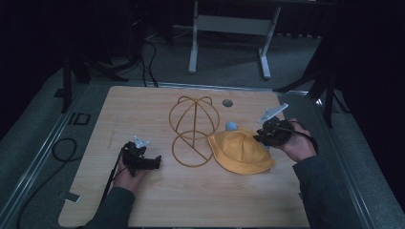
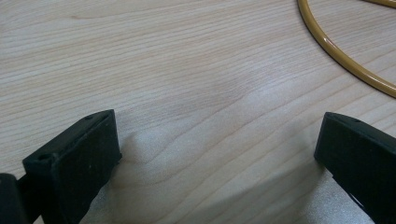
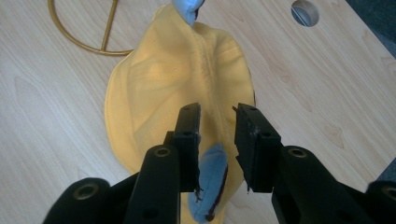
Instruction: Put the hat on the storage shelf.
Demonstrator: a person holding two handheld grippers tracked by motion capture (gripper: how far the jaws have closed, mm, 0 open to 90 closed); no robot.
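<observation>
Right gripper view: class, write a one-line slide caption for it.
Right gripper poised over the yellow hat on the wooden table, jaws parted, a blue patch between them.

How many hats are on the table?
1. The yellow hat lies flat on the table, right of the wire stand, with the right gripper at its edge. Nothing in view could hide another.
</observation>
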